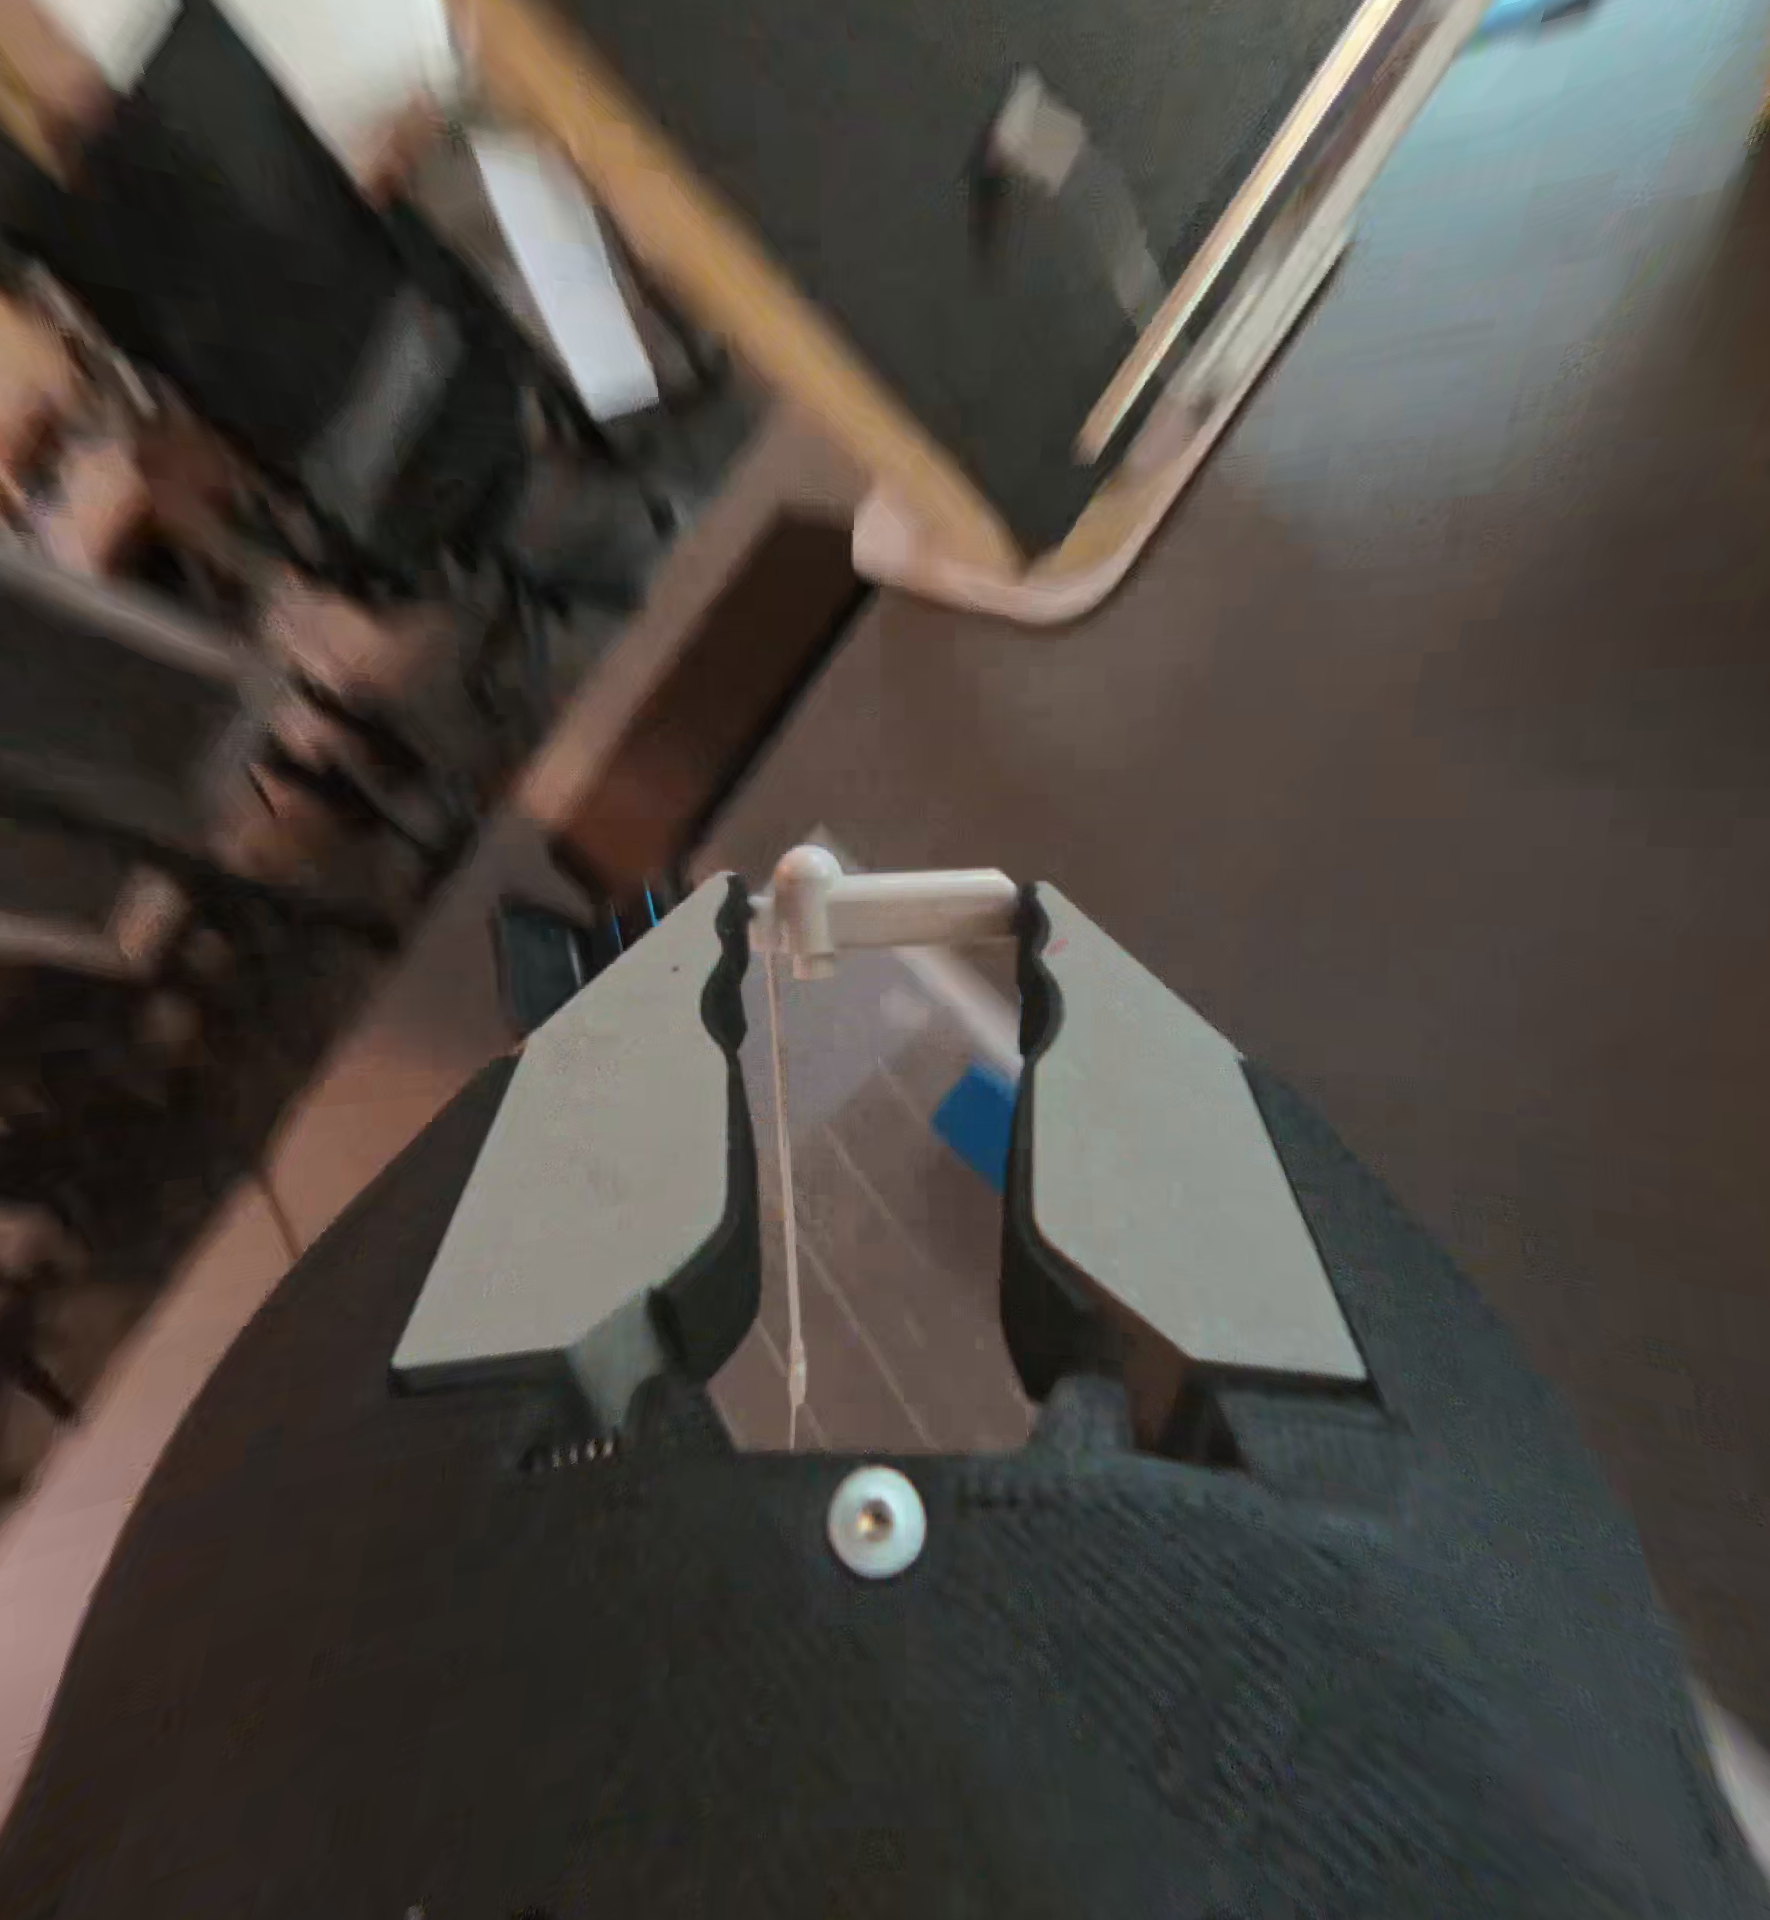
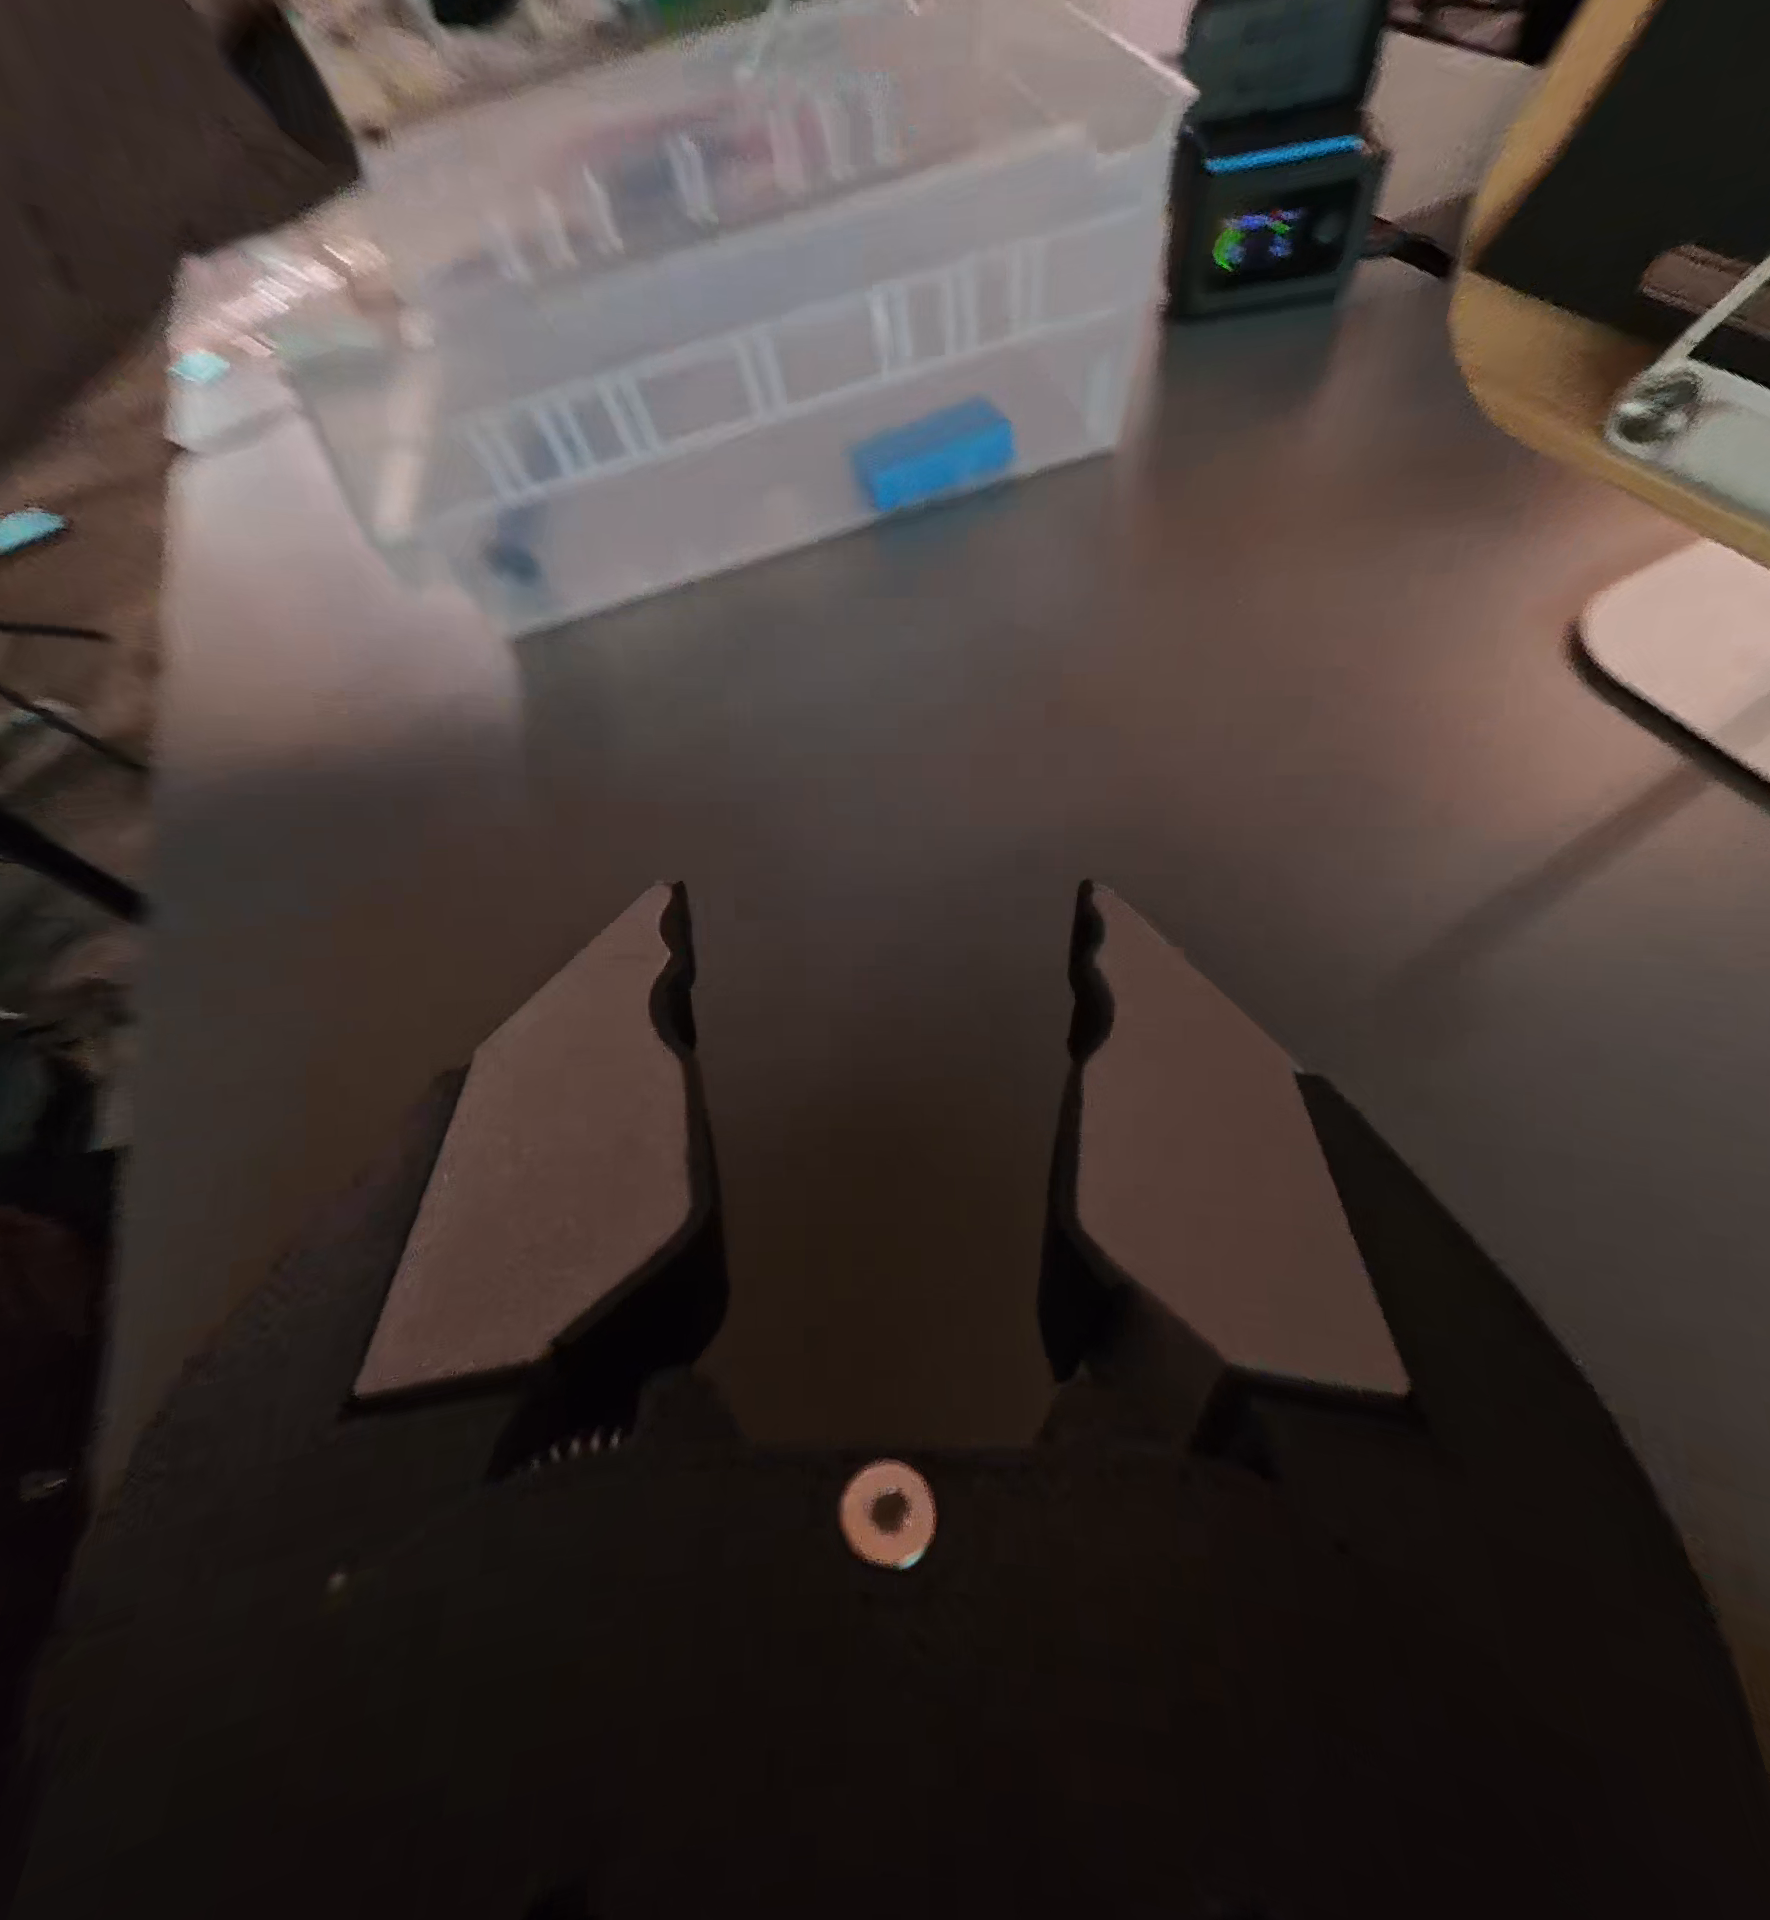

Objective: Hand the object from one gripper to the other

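Note:
In the left wrist view my left gripper (image 1: 879, 904) is shut on a small white plastic piece (image 1: 896, 906), an elbow-shaped part with a rounded knob at its left end and a bar reaching to the right fingertip. A thin white cord (image 1: 785, 1195) hangs from it down between the fingers. The piece is held up in the air above a dark table (image 1: 1380, 935). In the right wrist view my right gripper (image 2: 881, 904) is open and empty, low over the dark table (image 2: 964, 748). Neither gripper shows in the other's view.
A clear plastic box (image 2: 735, 312) with a blue block (image 2: 933, 452) inside stands at the far side of the table. A small dark device with a lit screen (image 2: 1270, 223) stands to its right. A monitor base (image 2: 1733, 675) and wooden-edged stand (image 2: 1546, 395) lie at right. Both views are blurred. Some 25 centimeters of space lies between my two pairs of fingers.

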`<state>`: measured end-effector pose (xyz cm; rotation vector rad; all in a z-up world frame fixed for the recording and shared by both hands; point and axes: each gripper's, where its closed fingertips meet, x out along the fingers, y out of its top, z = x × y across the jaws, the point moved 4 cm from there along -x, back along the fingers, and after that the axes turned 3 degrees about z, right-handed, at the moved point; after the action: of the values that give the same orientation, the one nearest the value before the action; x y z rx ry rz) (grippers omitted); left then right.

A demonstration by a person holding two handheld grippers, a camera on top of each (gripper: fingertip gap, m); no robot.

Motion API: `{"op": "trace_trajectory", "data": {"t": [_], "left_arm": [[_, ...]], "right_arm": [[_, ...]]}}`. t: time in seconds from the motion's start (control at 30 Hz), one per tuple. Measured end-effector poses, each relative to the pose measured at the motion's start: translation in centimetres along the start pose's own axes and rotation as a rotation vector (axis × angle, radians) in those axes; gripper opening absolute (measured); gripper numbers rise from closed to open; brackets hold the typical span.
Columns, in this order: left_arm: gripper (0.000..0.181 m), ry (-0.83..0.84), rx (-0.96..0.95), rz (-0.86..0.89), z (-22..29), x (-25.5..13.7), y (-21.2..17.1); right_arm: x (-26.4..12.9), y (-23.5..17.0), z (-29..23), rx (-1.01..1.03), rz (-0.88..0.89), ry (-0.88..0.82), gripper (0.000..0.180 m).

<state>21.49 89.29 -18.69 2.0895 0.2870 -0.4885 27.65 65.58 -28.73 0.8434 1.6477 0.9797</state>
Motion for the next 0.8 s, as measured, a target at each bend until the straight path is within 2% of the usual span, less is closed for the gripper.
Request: {"op": "trace_trajectory", "data": {"t": [0.07, 0.2, 0.3, 0.47, 0.5, 0.57, 0.67, 0.8], "left_arm": [[0.049, 0.043, 0.166, 0.123, 3.5, -1.1, 3.9], [0.049, 0.117, 0.445, 0.224, 11.5, -1.3, 8.3], [0.049, 0.147, 0.517, 0.298, 15.8, -0.5, 9.9], [0.049, 0.156, 0.575, 0.317, 19.2, 1.7, 10.3], [0.049, 0.152, 0.579, 0.321, 19.7, 2.1, 10.2], [0.049, 0.147, 0.567, 0.303, 20.2, 2.9, 9.9], [0.048, 0.145, 0.481, 0.315, 20.6, 3.8, 9.0], [0.045, 0.035, 0.160, 0.366, 20.6, 4.1, 7.4]], "right_arm": [[-0.6, 1.4, -0.7, 0.036, 0.055, 0.096, 0.072], [-2.9, 5.1, -0.6, 0.046, 0.207, 0.154, 0.068], [-3.8, 6.5, -0.8, 0.069, 0.260, 0.203, 0.062], [-3.0, 5.9, -1.6, 0.048, 0.240, 0.226, 0.058], [-2.8, 5.6, -1.6, 0.042, 0.225, 0.219, 0.051], [-2.5, 4.9, -1.9, 0.018, 0.195, 0.238, 0.012], [-2.0, 3.9, -1.2, -0.005, 0.137, 0.172, 0.008], [-1.9, 3.0, 0.6, -0.160, 0.086, -0.033, 0.008]]}}
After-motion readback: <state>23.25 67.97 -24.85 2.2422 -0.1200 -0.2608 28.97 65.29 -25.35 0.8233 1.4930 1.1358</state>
